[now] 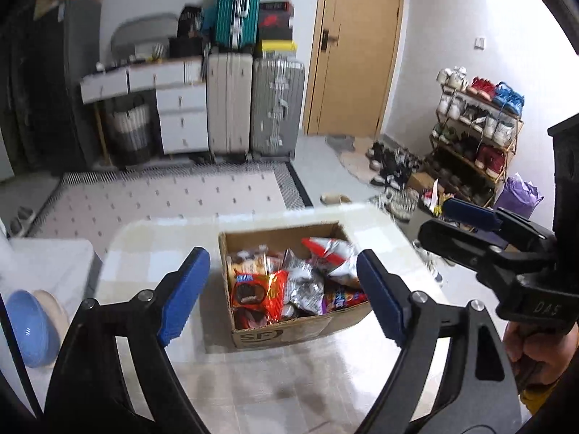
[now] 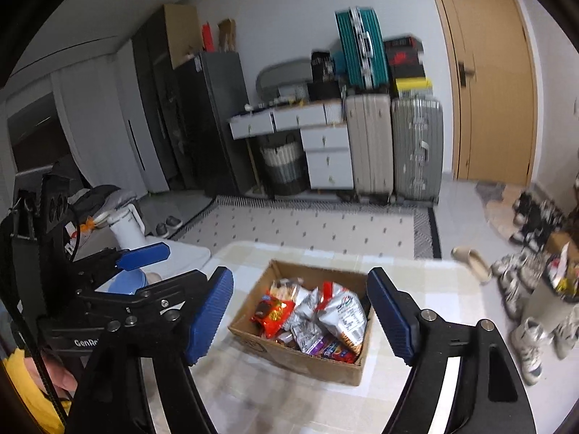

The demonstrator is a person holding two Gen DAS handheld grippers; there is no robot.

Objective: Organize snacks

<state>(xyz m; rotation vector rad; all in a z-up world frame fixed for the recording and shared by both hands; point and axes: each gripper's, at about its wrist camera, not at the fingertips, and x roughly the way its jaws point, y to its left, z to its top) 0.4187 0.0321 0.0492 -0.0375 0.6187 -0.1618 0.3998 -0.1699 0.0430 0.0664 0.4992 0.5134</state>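
Seen from the left wrist, the left gripper point(image 1: 282, 296) hangs above the checked, pale-clothed worktop point(image 1: 152, 253) with its blue-padded jaws spread wide and nothing between them, framing an open brown cardboard box point(image 1: 289, 329) heaped with snack packets: an orange-red wrapper point(image 1: 260, 289), silver foil bags point(image 1: 307, 285) and a red-and-white bag point(image 1: 333, 253). The right gripper point(image 1: 448, 224) juts in from the right edge, held in a person's hand point(image 1: 535, 354), apart from the box, its jaws parted and empty. Every snack in sight already lies inside the box and none shows loose on the worktop, so the gathering looks largely done; whether sorting or moving the box is left cannot be told. A blue bowl point(image 1: 32, 329) sits at the left edge, well apart from the box. From the right wrist, the right gripper point(image 2: 300, 311) likewise stands wide open and empty over the same box, which rests near the middle of the worktop. The left gripper point(image 2: 170, 264) shows at lower left, beside a white kettle point(image 2: 126, 231). Beyond stand upright suitcases point(image 2: 394, 144), a white drawer unit point(image 2: 325, 152), a wooden door point(image 2: 495, 90) and shoes scattered on the floor point(image 2: 524, 289). Nothing on the worktop blocks the way to the box.
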